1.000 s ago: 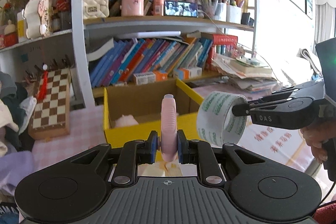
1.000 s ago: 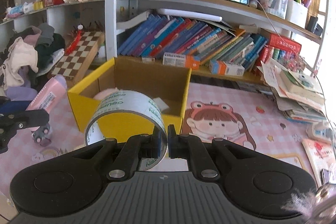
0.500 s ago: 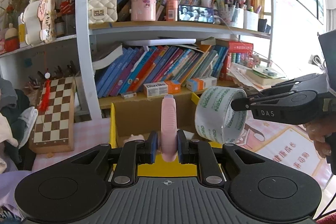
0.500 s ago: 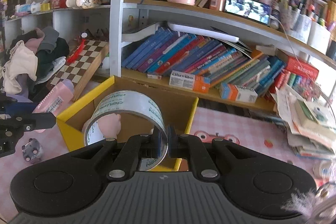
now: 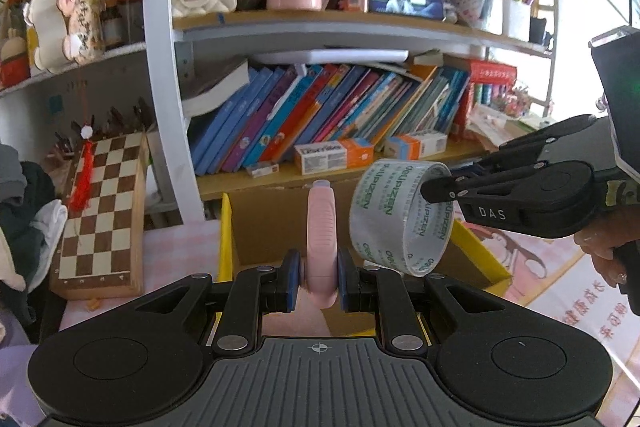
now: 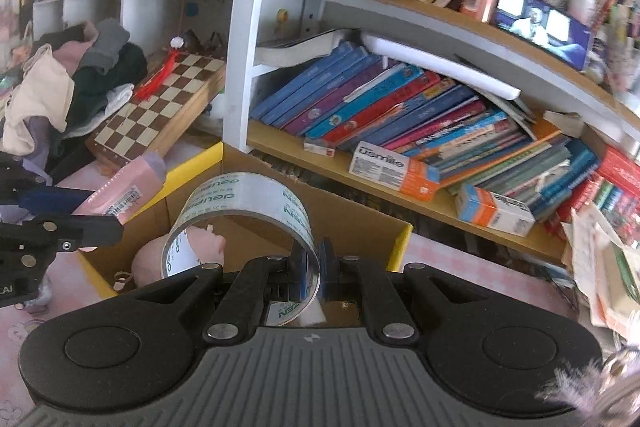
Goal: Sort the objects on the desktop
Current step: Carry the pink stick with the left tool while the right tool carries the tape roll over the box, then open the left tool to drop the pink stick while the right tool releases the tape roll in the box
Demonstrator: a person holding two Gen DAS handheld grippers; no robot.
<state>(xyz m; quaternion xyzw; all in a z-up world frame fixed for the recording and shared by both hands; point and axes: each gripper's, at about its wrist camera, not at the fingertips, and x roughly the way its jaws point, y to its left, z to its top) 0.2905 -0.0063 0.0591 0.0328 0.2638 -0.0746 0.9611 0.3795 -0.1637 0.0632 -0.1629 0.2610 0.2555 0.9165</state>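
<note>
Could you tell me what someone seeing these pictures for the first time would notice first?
Probably the clear tape roll with green print, pinched by its wall in the right gripper above the open yellow-edged cardboard box. Beside it, the left gripper clamps an upright pink tube over the same box. Behind both, a crowded bookshelf of slanting books fills the background.

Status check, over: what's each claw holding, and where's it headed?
Left gripper shut on pink tube. Right gripper shut on tape roll. Both over the yellow box; a pink toy already inside. Nothing blocking.
</note>
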